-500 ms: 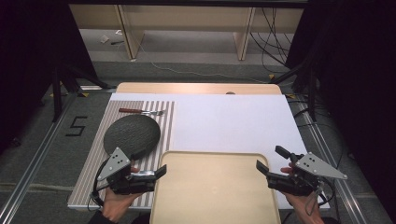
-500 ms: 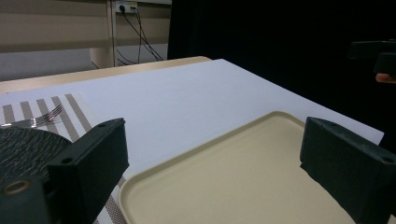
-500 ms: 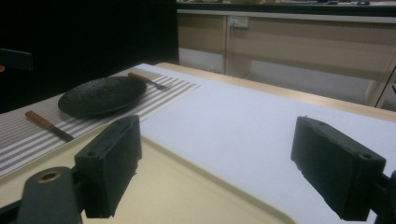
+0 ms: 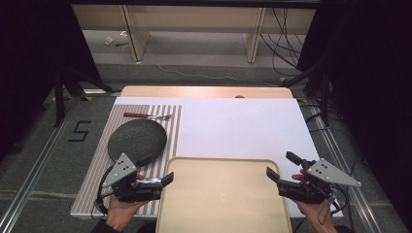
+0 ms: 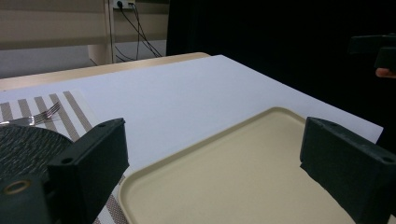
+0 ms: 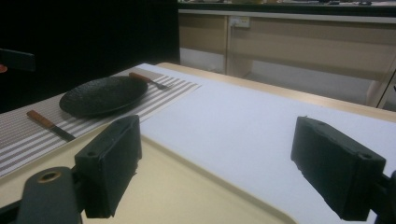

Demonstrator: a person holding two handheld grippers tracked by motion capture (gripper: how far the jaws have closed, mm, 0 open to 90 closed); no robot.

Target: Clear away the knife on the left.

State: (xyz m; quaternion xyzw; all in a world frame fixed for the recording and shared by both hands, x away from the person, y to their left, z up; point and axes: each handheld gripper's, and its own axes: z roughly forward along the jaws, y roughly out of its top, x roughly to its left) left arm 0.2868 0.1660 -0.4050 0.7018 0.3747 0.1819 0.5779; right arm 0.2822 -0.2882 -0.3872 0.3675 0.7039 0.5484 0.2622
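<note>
High view: the beige tray (image 4: pixel 223 194) lies at the near edge of the table, partly on the white sheet (image 4: pixel 243 126) and with its left rim over the striped mat (image 4: pixel 99 179). The left gripper (image 4: pixel 165 178) is held level just beside the tray's left rim, jaws pointing across it toward the right. The right gripper (image 4: pixel 279 167) is held at the tray's right rim, jaws pointing back toward the left. Neither one touches the tray as far as this view shows.

Left gripper view: both black jaws stand wide apart, nothing between the pads; the tray's near corner (image 5: pixel 243 172) sits below and ahead of them.

Right gripper view: jaws likewise wide apart and empty, with the tray's rim (image 6: pixel 187 186) running under the gap.

On the mat, a dark round plate (image 4: pixel 137 140) lies behind the left gripper, clear of the tray. A fork (image 4: pixel 145 116) with a brown handle lies beyond the plate, near the mat's far end. In the right gripper view a knife (image 6: pixel 49 125) with a brown handle lies on the mat beside the plate, on its near side.
</note>
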